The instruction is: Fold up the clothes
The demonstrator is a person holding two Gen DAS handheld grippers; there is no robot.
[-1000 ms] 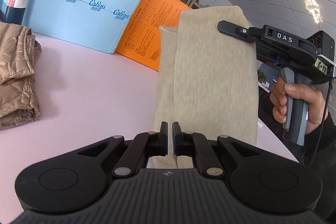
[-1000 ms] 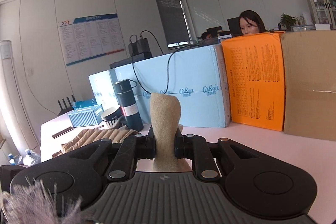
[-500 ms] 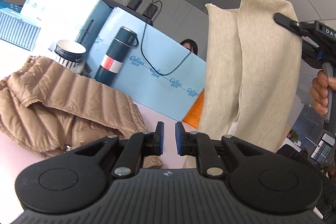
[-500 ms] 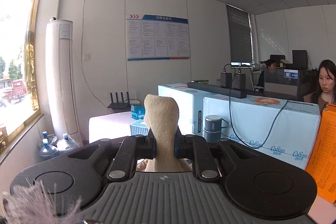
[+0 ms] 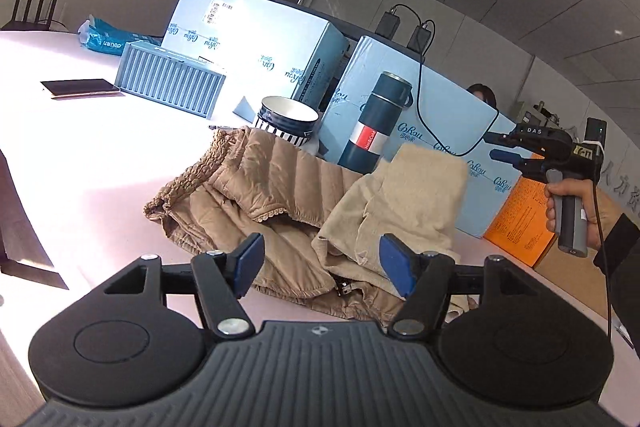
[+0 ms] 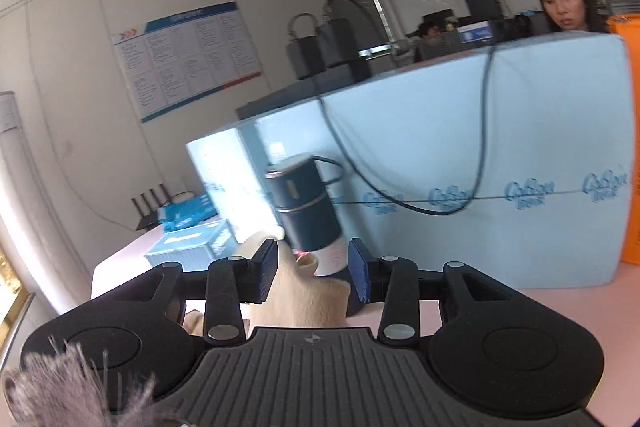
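A folded beige knit garment (image 5: 404, 203) lies on top of a tan quilted down garment (image 5: 256, 195) on the pink table (image 5: 80, 163). My left gripper (image 5: 322, 263) is open and empty, just in front of the pile. My right gripper (image 6: 312, 269) is open above the beige garment (image 6: 308, 303), whose cloth lies loose between and under its jaws. The right gripper also shows in the left wrist view (image 5: 504, 147), held up in a hand to the right of the pile.
Behind the pile stand a dark blue flask (image 5: 376, 123), a striped bowl (image 5: 286, 119) and light blue boxes (image 5: 432, 115). An orange box (image 5: 520, 223) is at the right. A grey ribbed box (image 5: 168, 83) and a phone (image 5: 80, 89) lie farther left.
Both grippers have opened. The beige garment, held up hanging a moment ago, has dropped onto the down garment. The right gripper has moved down near the flask.
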